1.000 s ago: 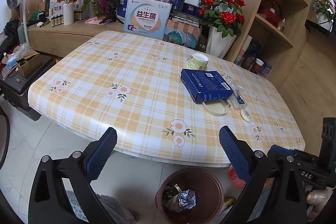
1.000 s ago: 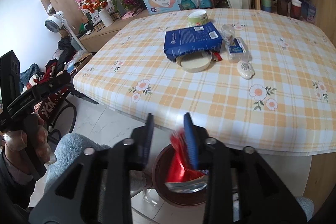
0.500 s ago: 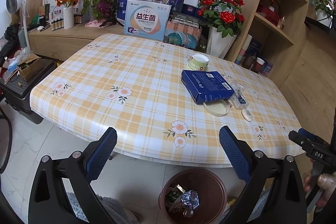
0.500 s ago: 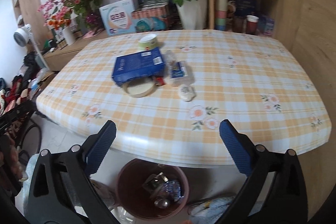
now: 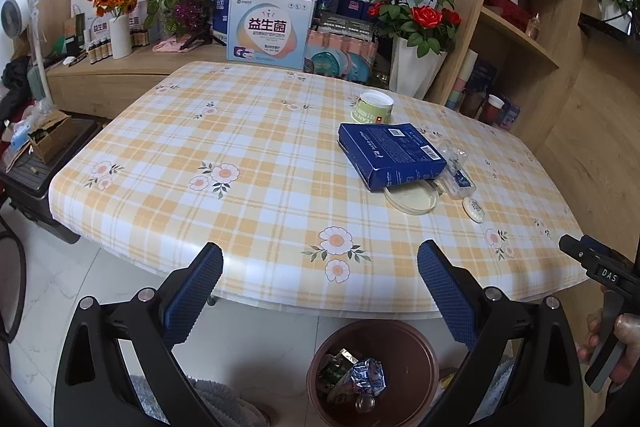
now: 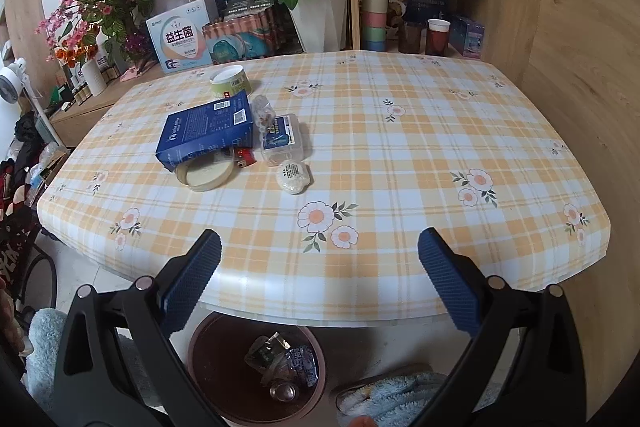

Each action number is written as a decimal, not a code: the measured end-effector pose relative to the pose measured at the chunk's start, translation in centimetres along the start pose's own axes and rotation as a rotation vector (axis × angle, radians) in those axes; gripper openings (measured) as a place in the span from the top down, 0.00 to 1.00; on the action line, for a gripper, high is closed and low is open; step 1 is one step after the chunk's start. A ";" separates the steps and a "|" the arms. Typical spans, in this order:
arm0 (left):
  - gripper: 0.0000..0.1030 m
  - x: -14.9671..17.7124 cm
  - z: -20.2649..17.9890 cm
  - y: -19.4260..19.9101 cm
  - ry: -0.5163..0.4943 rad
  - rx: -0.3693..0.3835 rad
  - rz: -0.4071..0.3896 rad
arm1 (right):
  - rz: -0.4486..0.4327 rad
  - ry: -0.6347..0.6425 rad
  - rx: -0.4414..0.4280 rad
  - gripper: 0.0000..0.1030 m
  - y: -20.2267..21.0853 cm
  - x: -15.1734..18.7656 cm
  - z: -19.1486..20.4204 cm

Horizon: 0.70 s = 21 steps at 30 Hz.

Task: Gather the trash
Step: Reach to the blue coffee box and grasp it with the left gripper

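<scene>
Right claw [image 6: 318,267]: was pinching red wrapper, now spread, empty; wrapper binned in bin [image 6: 208,343]. Left claw [image 5: 320,279]: spread, empty. Worktop [image 6: 400,155] litter remains.

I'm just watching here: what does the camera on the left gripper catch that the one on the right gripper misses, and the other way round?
Only the left wrist view shows the right gripper's handle, held by a hand at the frame's edge.

Only the right wrist view shows the small red item beside the blue box, and the stacked pastel cups on the shelf.

Both show the blue box, the green tub, the round lid, the brown bin holding wrappers under the table edge, and their own open, empty fingers.
</scene>
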State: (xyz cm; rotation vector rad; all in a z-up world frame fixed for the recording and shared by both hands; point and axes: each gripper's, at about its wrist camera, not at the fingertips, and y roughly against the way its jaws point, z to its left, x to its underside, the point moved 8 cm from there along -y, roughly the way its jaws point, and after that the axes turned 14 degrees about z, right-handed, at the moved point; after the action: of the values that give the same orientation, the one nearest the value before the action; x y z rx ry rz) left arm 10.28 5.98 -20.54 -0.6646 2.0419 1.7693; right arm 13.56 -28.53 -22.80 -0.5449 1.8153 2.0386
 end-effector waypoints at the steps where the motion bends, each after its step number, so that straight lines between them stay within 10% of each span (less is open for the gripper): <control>1: 0.07 -0.2 -0.4 -0.3 -0.016 -0.003 0.004 | 0.002 0.000 0.000 0.06 -0.1 0.0 0.0; 21: 0.16 -8.3 -11.4 -16.0 -0.517 -0.166 0.106 | 0.061 0.001 -0.033 0.05 -5.7 -5.0 -0.8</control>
State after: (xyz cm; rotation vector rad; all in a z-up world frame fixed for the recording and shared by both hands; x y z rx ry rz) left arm 26.54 -5.97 -27.33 -0.1150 1.6160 1.9351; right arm 20.84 -28.69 -25.23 -0.5053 1.8229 2.1114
